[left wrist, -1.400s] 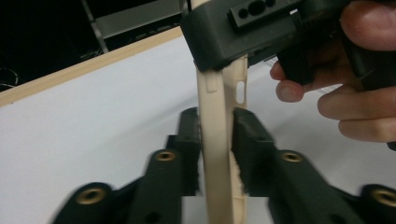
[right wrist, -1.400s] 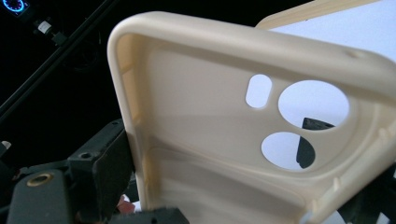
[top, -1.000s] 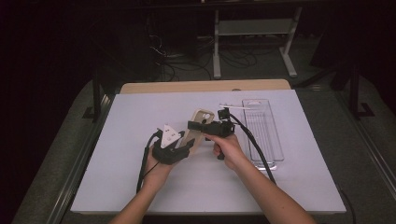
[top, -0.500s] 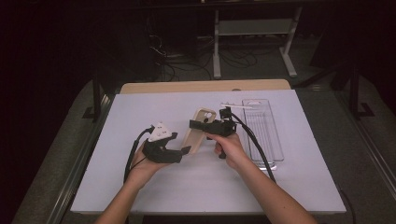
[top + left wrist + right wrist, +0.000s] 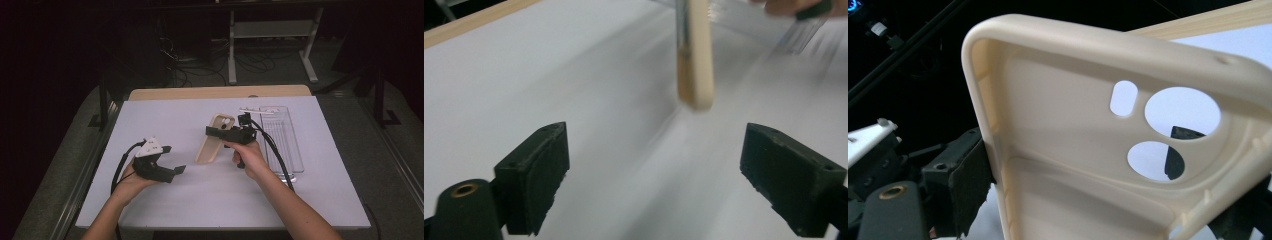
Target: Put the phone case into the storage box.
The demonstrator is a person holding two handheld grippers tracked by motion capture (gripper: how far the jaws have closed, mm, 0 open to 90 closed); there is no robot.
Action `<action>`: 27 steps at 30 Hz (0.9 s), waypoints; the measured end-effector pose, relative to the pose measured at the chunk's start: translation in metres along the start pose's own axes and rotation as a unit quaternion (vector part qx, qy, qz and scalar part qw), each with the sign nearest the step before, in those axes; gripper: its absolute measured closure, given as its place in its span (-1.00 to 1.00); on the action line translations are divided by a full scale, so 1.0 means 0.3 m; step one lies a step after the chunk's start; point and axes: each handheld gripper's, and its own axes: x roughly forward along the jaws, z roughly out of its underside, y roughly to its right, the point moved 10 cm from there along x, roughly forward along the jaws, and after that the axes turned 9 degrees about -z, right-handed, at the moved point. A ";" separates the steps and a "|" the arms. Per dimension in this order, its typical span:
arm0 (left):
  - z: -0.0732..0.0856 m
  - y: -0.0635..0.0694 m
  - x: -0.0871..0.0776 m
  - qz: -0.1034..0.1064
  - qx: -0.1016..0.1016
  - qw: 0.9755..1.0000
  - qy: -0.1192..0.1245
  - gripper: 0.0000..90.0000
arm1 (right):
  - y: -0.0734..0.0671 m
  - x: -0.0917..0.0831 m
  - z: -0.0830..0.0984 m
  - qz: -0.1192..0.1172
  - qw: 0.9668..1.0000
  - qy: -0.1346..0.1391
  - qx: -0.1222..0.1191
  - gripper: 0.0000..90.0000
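A cream phone case (image 5: 214,141) with camera cut-outs hangs tilted above the white table (image 5: 165,112), its lower end near the surface. My right gripper (image 5: 214,131) is shut on the case's upper end; in the right gripper view the case (image 5: 1063,150) sits between the black pads (image 5: 970,182). My left gripper (image 5: 173,160) is held low at the left, apart from the case. Its jaws have just been opening and stand wide with nothing between them. In the left gripper view (image 5: 664,175) the case (image 5: 696,55) shows edge-on farther ahead.
A clear plastic tray (image 5: 282,137) lies on the table to the right of the right hand, also seen blurred in the left gripper view (image 5: 744,17). A wooden strip (image 5: 220,92) borders the table's far edge. Dark floor with cables and a stand lies beyond.
My left gripper has drawn away to the left from the case's lower end and its jaws have spread. The right gripper keeps the case in about the same place.
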 end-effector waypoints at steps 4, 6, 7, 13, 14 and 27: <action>0.065 -0.005 -0.013 0.012 -0.012 1.000 -0.012 -0.90 | 0.004 -0.013 -0.016 0.008 1.000 0.001 -0.006 -0.72; 0.097 -0.006 -0.017 0.015 -0.012 1.000 -0.019 -0.95 | 0.003 -0.020 -0.024 0.010 1.000 0.000 -0.008 -0.72; 0.105 -0.005 -0.018 0.016 -0.011 1.000 -0.018 -0.96 | 0.004 -0.024 -0.029 0.013 1.000 -0.001 -0.009 -0.72; 0.146 0.016 -0.024 0.031 -0.019 0.999 -0.022 -0.98 | 0.004 -0.046 -0.061 0.024 1.000 -0.005 -0.013 -0.72; 0.147 0.020 -0.022 0.031 -0.018 0.999 -0.019 -0.98 | 0.008 -0.051 -0.071 0.027 0.999 -0.002 -0.020 -0.72; 0.148 0.027 -0.021 0.030 -0.017 0.999 -0.018 -0.98 | 0.029 -0.174 -0.203 0.064 0.997 0.015 -0.033 -0.72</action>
